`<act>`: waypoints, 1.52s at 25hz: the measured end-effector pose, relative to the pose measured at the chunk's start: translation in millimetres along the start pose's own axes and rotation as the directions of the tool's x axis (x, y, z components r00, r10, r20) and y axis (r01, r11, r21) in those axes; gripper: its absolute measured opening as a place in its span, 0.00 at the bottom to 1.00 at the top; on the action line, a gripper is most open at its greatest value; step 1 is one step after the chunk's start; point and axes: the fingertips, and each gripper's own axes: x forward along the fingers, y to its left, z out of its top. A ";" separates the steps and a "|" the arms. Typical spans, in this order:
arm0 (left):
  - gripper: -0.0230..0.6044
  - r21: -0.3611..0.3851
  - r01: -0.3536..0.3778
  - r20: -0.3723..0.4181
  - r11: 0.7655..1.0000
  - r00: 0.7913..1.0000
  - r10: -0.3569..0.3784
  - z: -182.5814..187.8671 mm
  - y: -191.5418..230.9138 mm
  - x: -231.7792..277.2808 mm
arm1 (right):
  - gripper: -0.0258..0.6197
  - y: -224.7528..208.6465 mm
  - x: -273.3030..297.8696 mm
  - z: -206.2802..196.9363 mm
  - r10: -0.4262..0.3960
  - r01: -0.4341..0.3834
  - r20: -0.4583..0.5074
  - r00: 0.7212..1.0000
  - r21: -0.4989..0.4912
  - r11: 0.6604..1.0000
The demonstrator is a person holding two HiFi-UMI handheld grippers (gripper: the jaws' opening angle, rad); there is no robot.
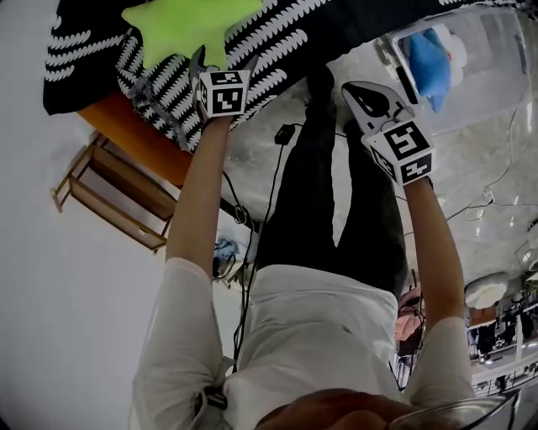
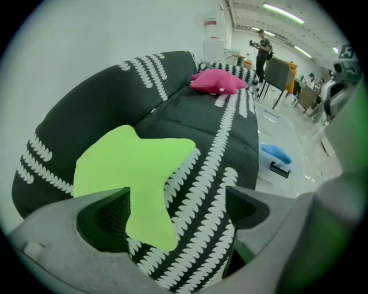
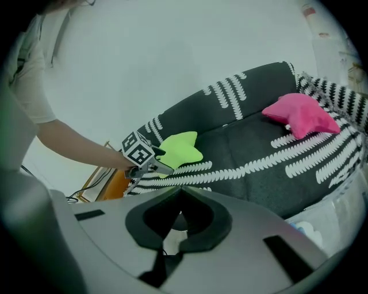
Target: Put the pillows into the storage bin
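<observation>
A lime-green star pillow (image 1: 189, 25) lies on the black sofa with white leaf stripes (image 1: 277, 34). My left gripper (image 1: 224, 60) is open over the sofa's front edge. One point of the green pillow (image 2: 132, 172) lies between its jaws, which do not press on it. My right gripper (image 1: 360, 94) is shut and empty, held above the floor near the clear storage bin (image 1: 487, 84). A blue pillow (image 1: 429, 67) lies inside the bin. A pink star pillow (image 3: 302, 115) rests farther along the sofa seat.
An orange-topped wooden side table (image 1: 139, 138) stands at the sofa's end. Cables (image 1: 282, 134) trail on the pale floor. A person (image 2: 263, 46) and chairs (image 2: 282, 74) are far off beyond the sofa.
</observation>
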 end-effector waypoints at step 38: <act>0.50 -0.478 -0.179 0.015 0.860 0.977 0.212 -25.0 81.7 5.9 | 0.04 -1.6 16.5 9.6 0.003 0.005 0.136 0.991 -0.062 0.998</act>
